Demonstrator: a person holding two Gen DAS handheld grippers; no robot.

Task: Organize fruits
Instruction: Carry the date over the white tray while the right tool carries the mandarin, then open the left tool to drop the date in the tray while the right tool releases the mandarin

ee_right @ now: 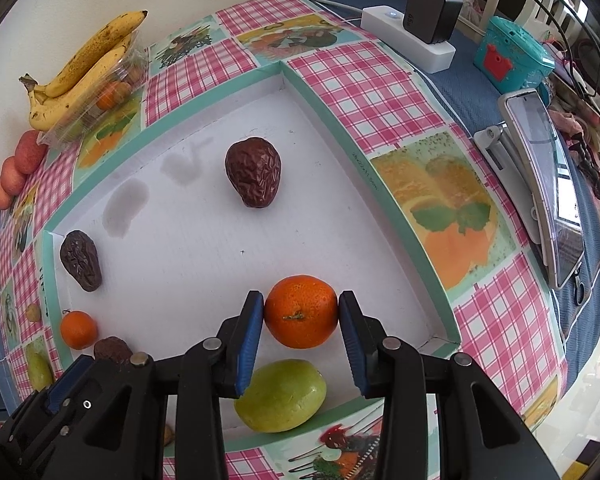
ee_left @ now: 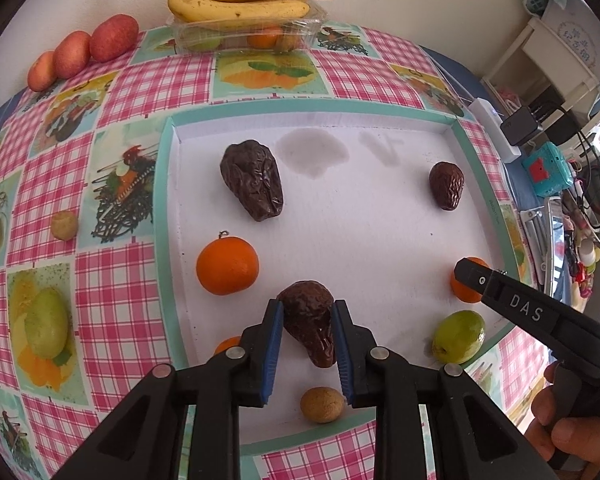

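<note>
In the left wrist view, the left gripper [ee_left: 305, 322] stands at the lower centre of the frame, and its blue pads [ee_left: 275, 334] touch both sides of a dark brown wrinkled date-like fruit [ee_left: 309, 320] on the white floor of the shallow cardboard tray with a mint green rim [ee_left: 162, 216]. The fingers look clamped on it, though I cannot tell if it is lifted yet. This fruit is pear-shaped; its long axis runs from the upper part of the frame down, with the narrow end pointing to the bottom edge. In the right wrist view, the right gripper [ee_right: 301, 320] at the lower centre has its pads pressed on a round orange tangerine [ee_right: 301, 311], with a green oval fruit [ee_right: 281, 395] just below it. I judge that both grasps are just made, so the step in hand is picking up. The next move calls for a straight lift and carrying each fruit toward others of its kind.
</note>
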